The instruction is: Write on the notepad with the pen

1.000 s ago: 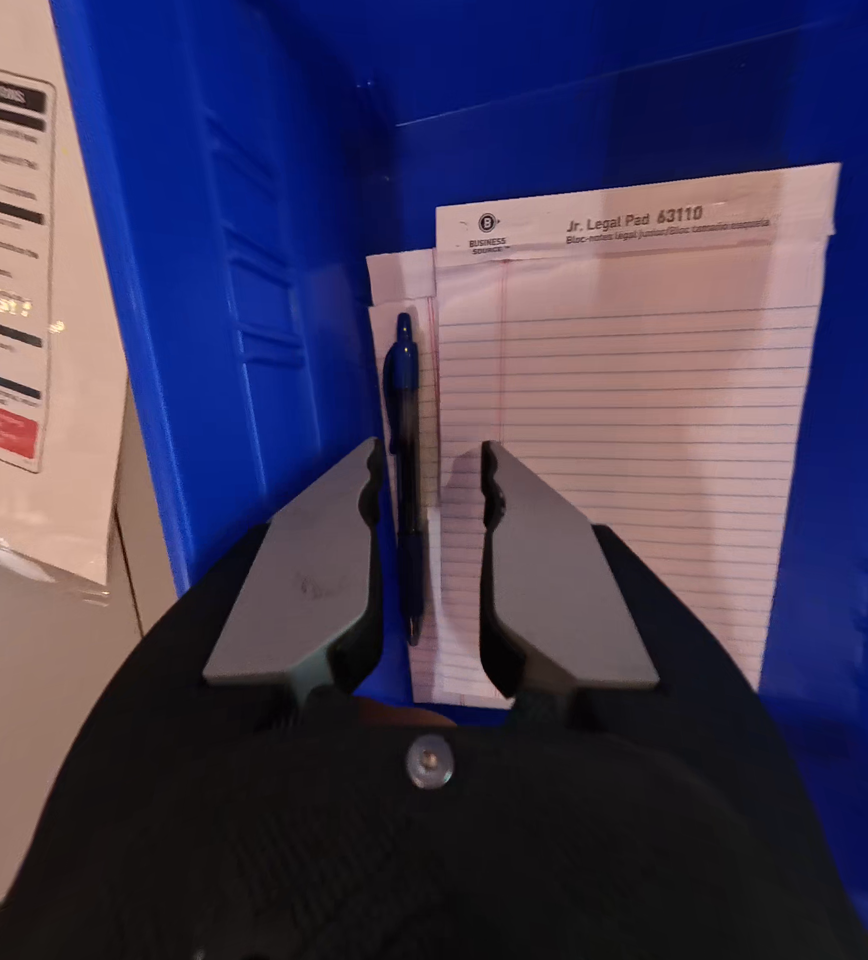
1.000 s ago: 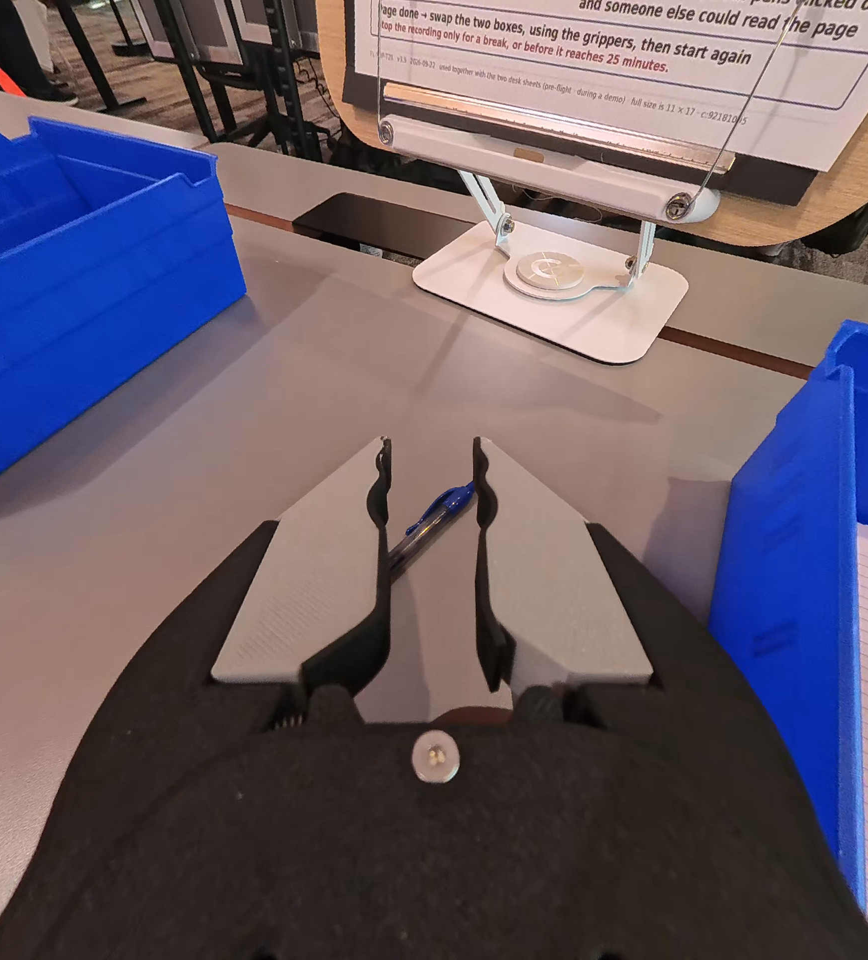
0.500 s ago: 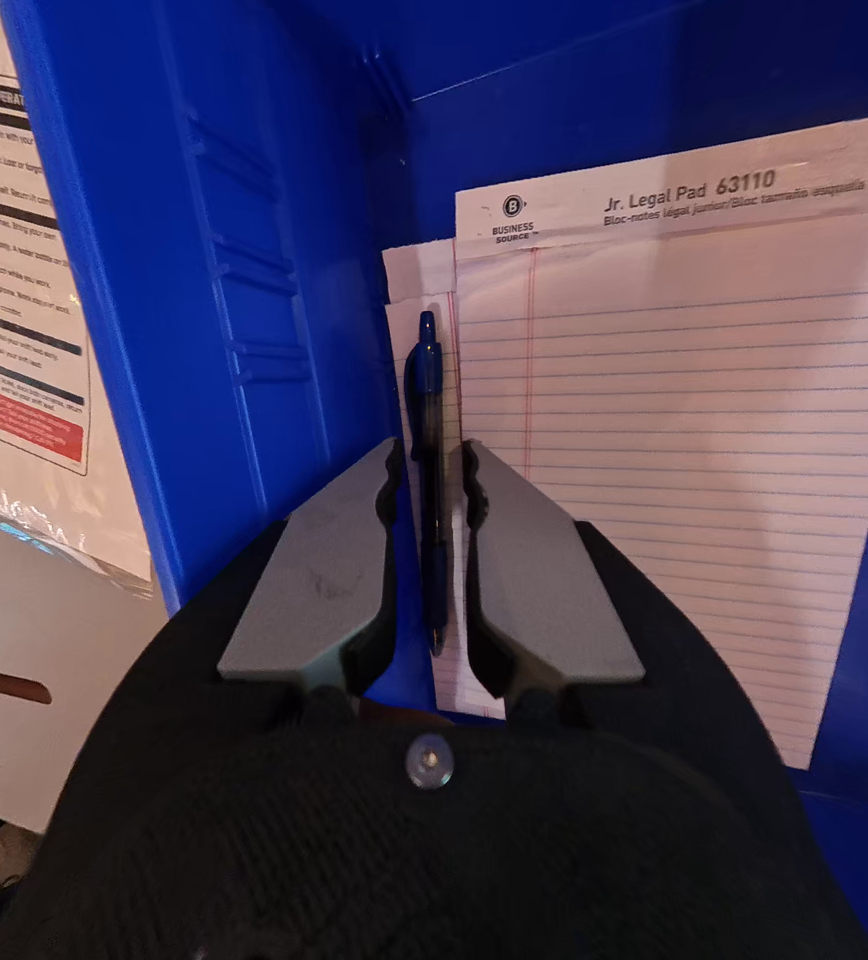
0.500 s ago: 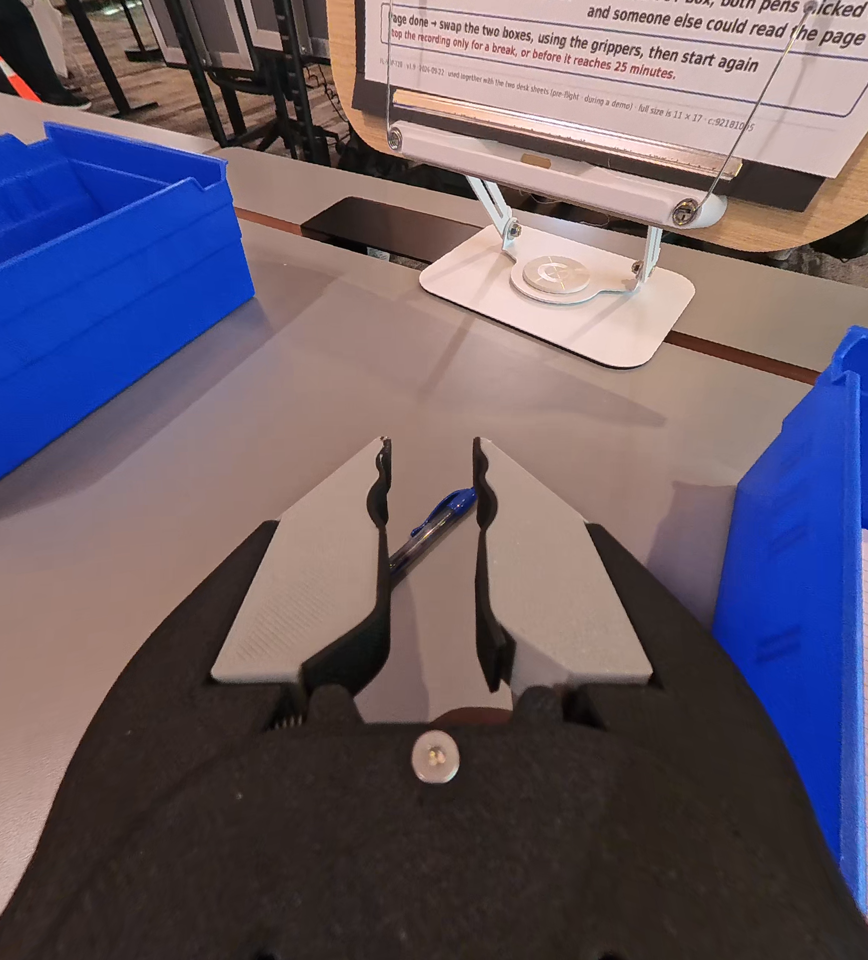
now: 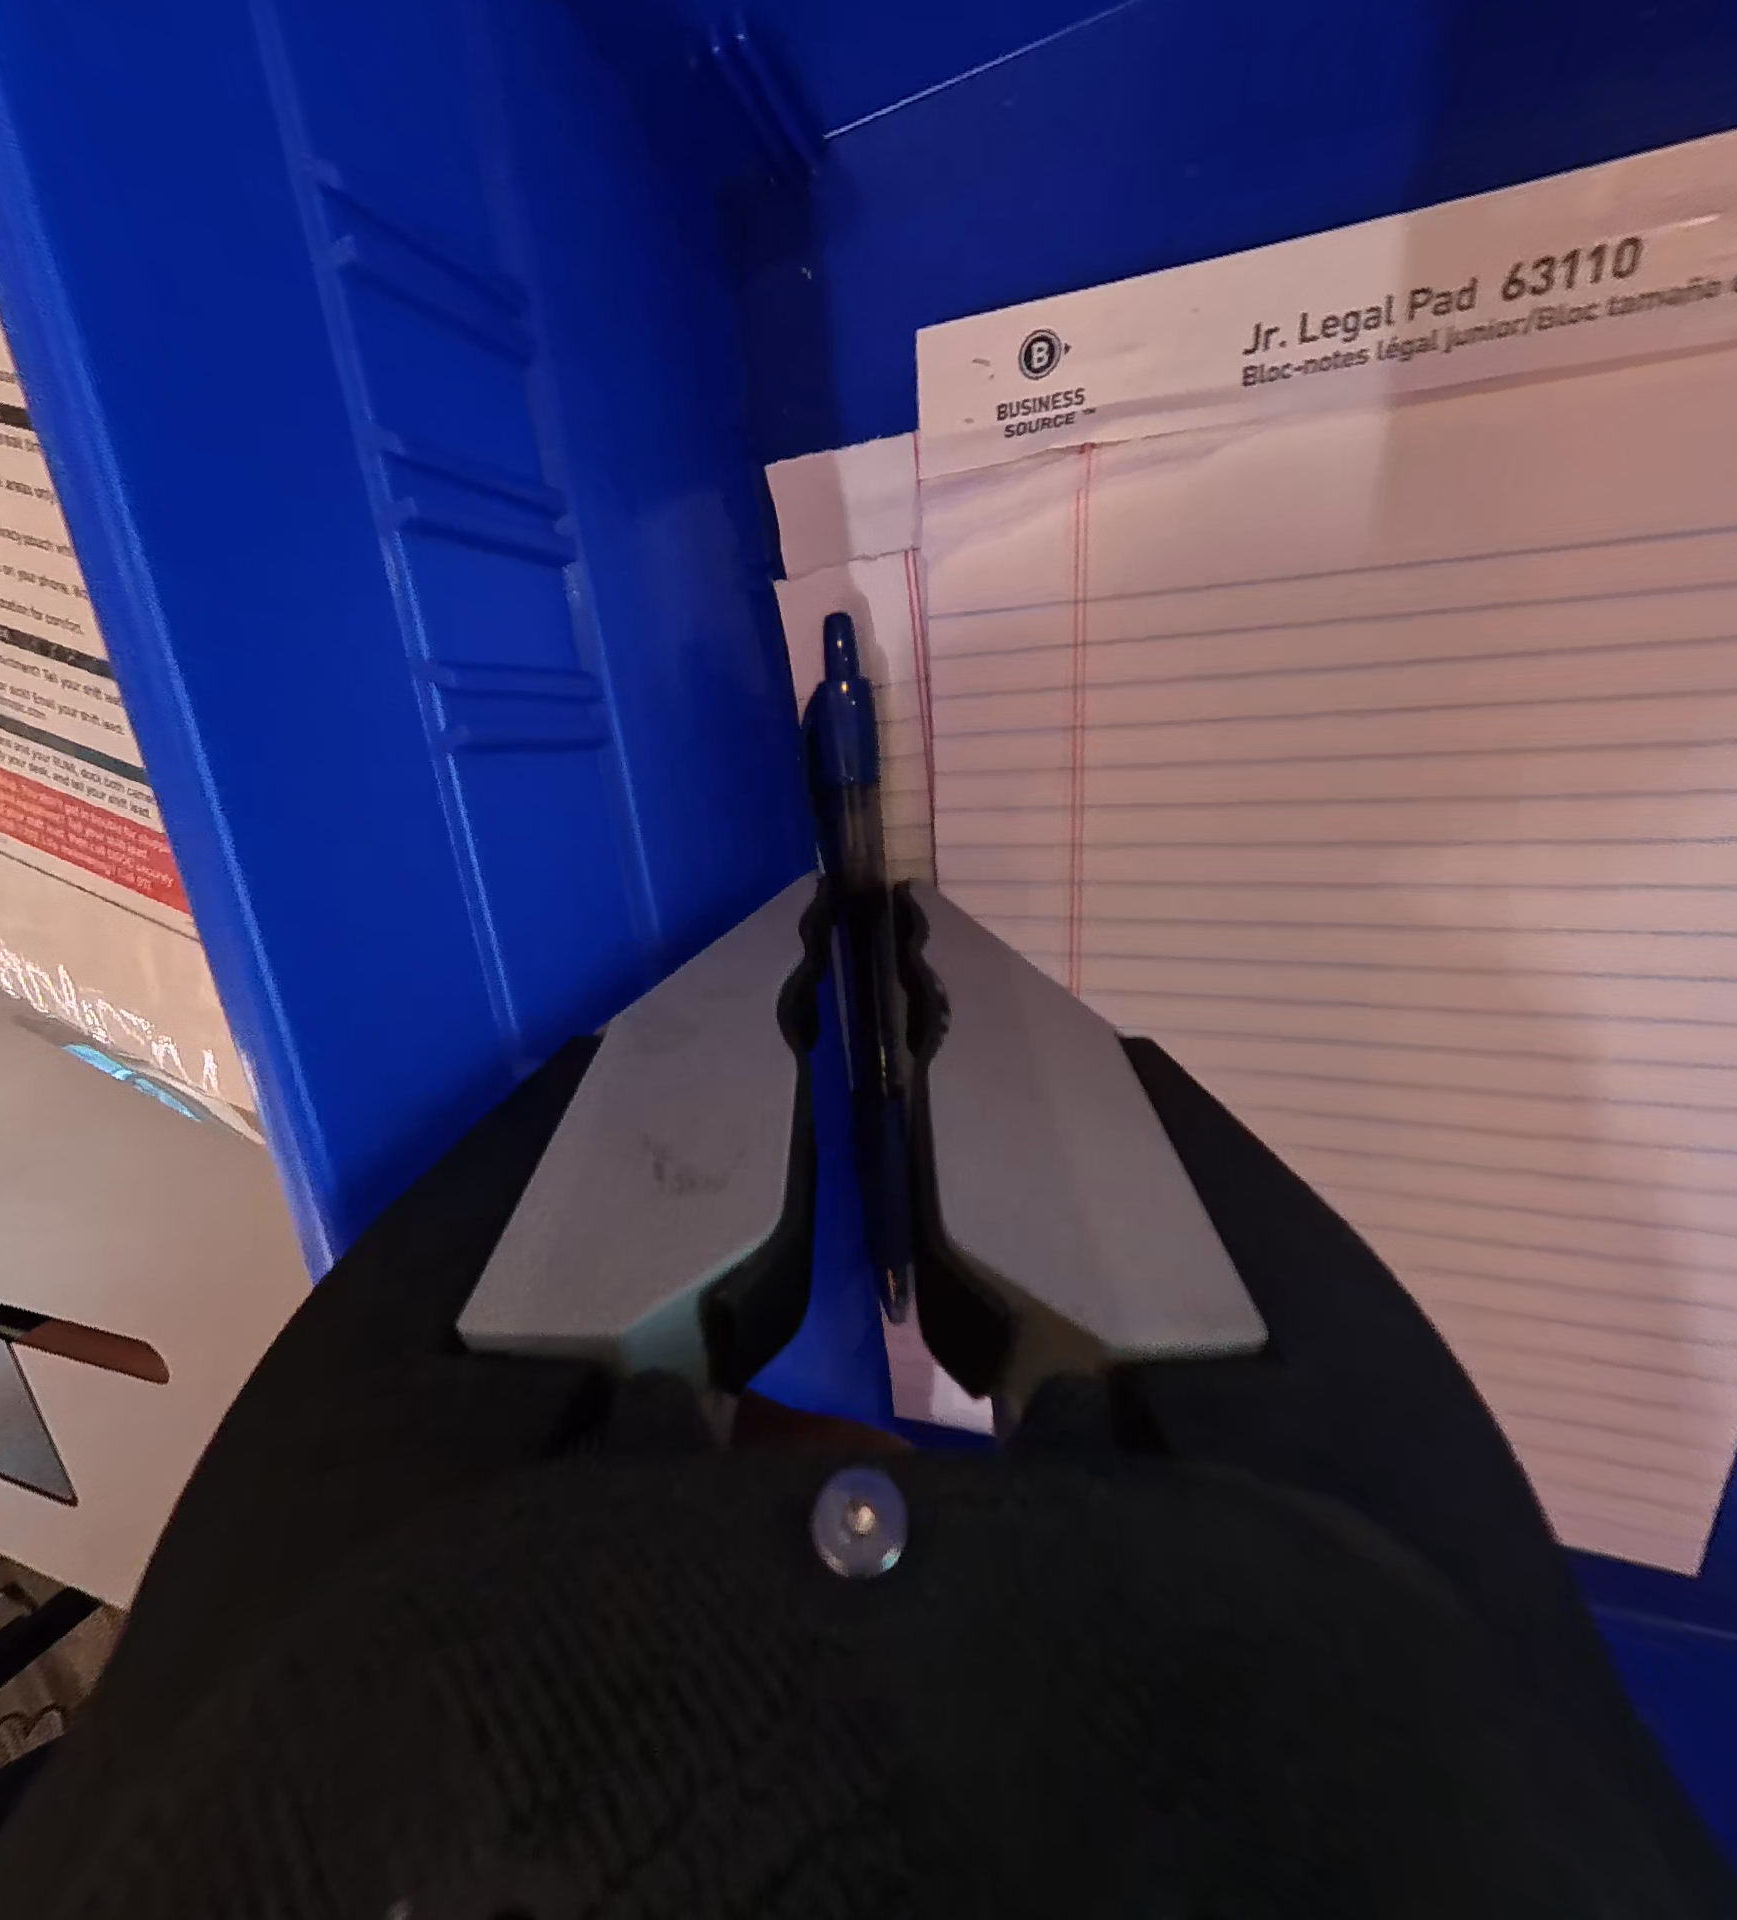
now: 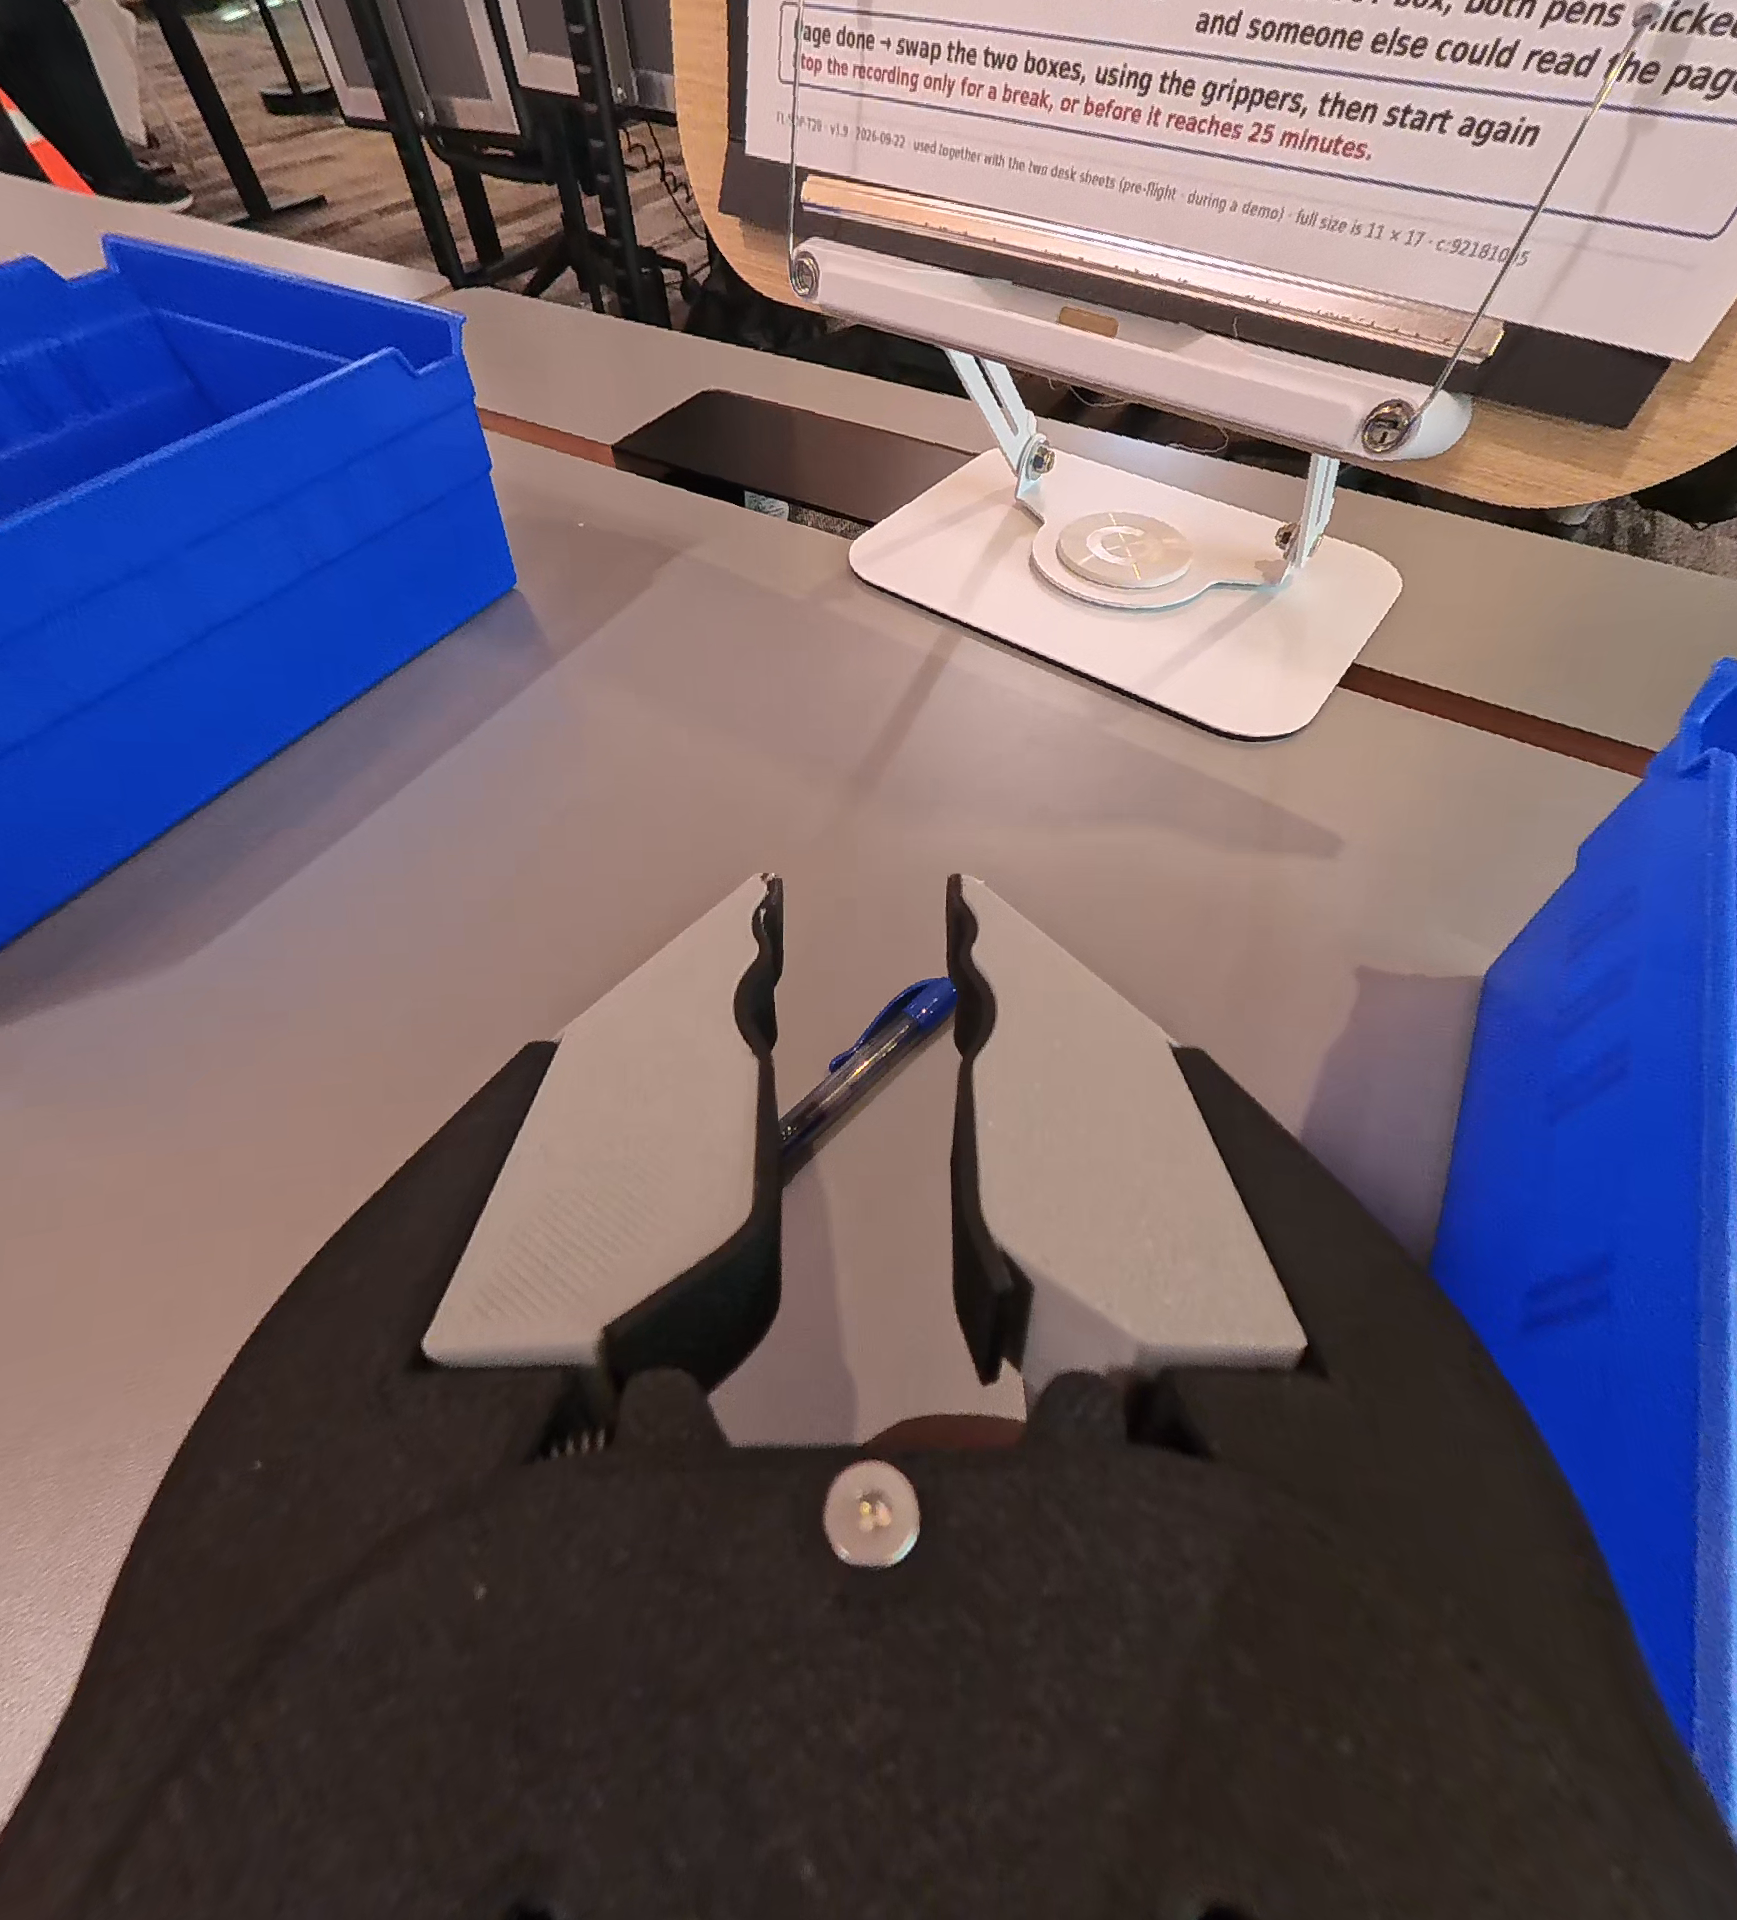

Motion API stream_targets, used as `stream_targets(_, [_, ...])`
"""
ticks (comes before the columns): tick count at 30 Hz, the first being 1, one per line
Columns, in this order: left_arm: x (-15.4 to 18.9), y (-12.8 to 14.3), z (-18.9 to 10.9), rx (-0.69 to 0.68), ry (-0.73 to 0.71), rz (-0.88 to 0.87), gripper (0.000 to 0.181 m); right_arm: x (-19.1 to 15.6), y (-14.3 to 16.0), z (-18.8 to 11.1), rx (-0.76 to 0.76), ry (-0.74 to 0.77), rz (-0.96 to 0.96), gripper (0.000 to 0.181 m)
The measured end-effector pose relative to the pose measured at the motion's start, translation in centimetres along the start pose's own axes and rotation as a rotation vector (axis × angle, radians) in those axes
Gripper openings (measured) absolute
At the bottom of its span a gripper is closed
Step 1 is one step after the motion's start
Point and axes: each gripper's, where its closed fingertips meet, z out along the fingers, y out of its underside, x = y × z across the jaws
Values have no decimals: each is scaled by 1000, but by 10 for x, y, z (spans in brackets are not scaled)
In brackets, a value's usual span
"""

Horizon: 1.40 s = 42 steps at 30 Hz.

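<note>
Left wrist view: I have the left gripper fingers clamped on the pen beside the notepad; next, lift it clear, while the right gripper fingers stand apart over a second pen on the worktop.

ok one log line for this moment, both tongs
left tongs: shut on dark blue pen in blue bin | right tongs: open over second pen on table

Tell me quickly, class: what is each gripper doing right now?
Left gripper: closed on the dark blue pen inside the blue bin.
Right gripper: open, holding nothing; a second blue pen lies on the table between its fingers.
</note>
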Motion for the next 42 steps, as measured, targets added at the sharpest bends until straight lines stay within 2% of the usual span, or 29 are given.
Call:
stream_targets(8, [3,1,-2,-10,69,15,9,-2,0,0,-3,-5,-10,27])
stream_targets(14, [4,-3,-12,48,82,28,8,-2,-3,-2,12,-12,4,27])
stream_targets(18, [4,-19,-38,120,102,19,7,-3,-2,-2,8,-13,-3,27])
stream_targets(23, [26,-52,-96,283,192,48,8,-2,-3,-2,12,-11,1,27])
stream_targets(26, [64,-72,-140,395,343,63,8,-2,-4,-2,13,-9,2,27])
stream_targets(30, [145,-83,-197,483,636,124,8,3,-5,-4,16,16,1,27])
stream_targets(34, [231,-79,-222,489,820,198,8,23,-6,-8,20,104,8,26])
stream_targets(37, [287,-76,-220,470,891,242,8,30,-5,-9,15,123,30,26])
stream_targets(40, [325,-78,-183,395,870,233,8,34,2,-7,-15,136,33,26])
stream_targets(42, [351,-73,-158,303,930,186,8,33,8,-3,-49,138,26,26])
